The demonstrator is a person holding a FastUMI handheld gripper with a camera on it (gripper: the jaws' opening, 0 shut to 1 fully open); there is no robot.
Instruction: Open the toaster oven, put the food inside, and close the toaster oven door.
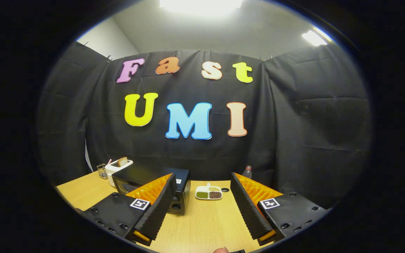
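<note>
A black toaster oven (174, 182) stands on the wooden table (206, 221), partly hidden behind my left finger (153, 207), its door seemingly shut. A white divided dish (209, 193) with green, tan and dark foods sits to the right of the oven, beyond the gap between my fingers. My gripper (202, 207) is held above the table, open, with nothing between its fingers.
A white pop-up toaster (118, 168) with a slice of bread stands behind the oven to its left, next to a small glass jar (101, 170). A clear bottle (247, 172) stands by the cloth wall, behind my right finger. A small dark round spot (225, 189) lies beside the dish.
</note>
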